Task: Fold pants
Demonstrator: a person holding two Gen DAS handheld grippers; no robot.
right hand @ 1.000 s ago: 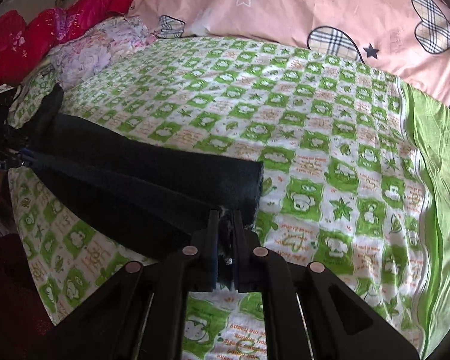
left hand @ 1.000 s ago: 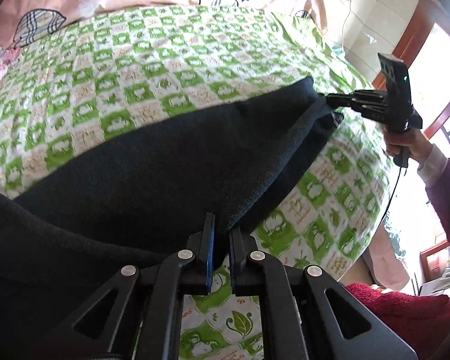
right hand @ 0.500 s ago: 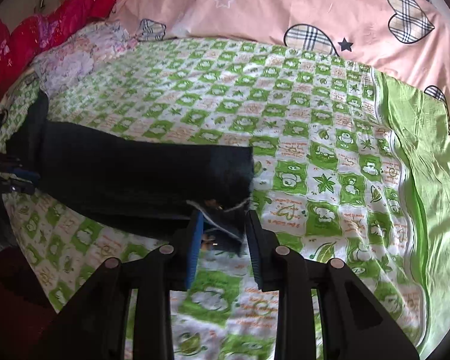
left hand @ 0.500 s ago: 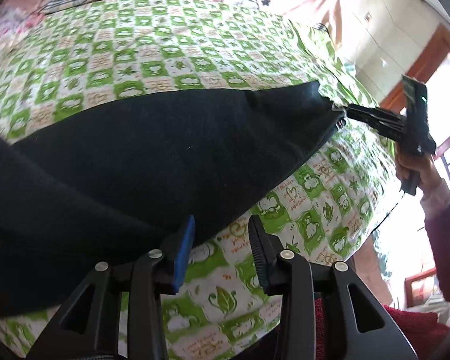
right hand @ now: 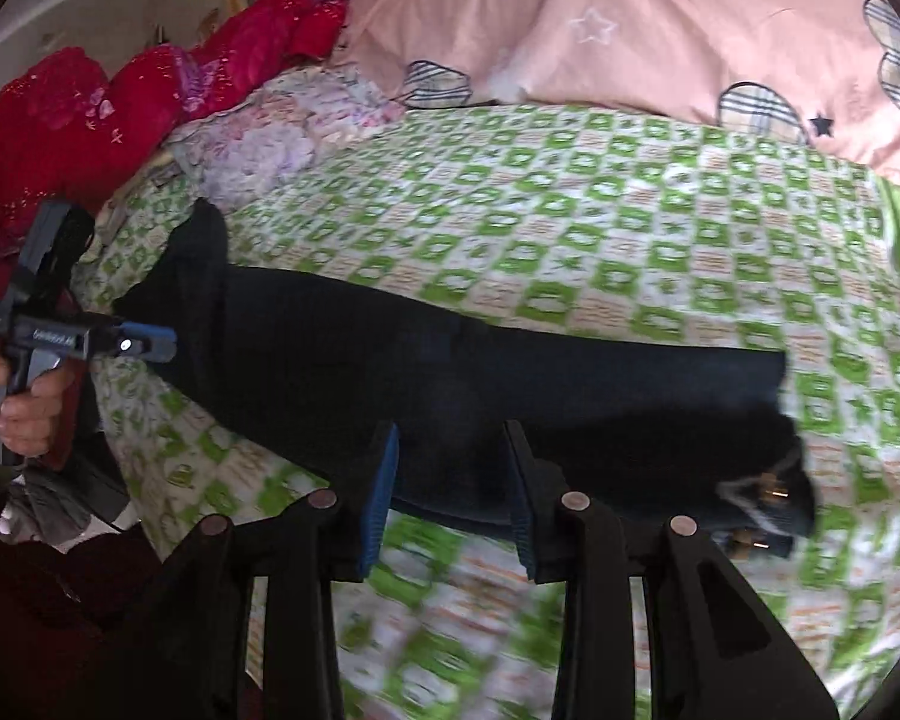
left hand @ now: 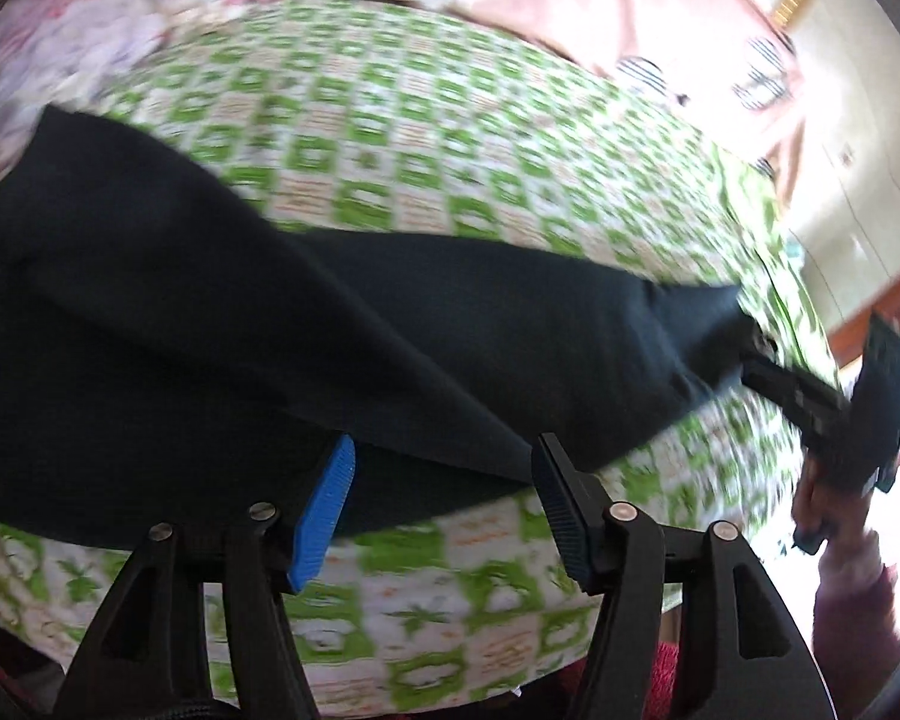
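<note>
The dark pants (left hand: 330,324) lie folded lengthwise on the bed, one long strip; in the right wrist view the pants (right hand: 450,372) run from the far left to the waist end with a button at the right. My left gripper (left hand: 444,468) is open and empty, at the near edge of the pants. My right gripper (right hand: 450,450) is open and empty over the near edge at mid-length. In the left wrist view the right gripper (left hand: 768,360) sits by the far end of the pants. In the right wrist view the left gripper (right hand: 150,342) sits at the other end.
The bed has a green and white checked sheet (right hand: 570,228). Pink pillows (right hand: 630,30) lie at the head, a red quilt (right hand: 90,114) and a floral pillow (right hand: 270,138) at the left. A wall and wooden door frame (left hand: 870,300) stand beyond the bed.
Both grippers were shut on the pants a second ago. They have opened, let go of the cloth, and the pants now lie on the bed. Both views have swung.
</note>
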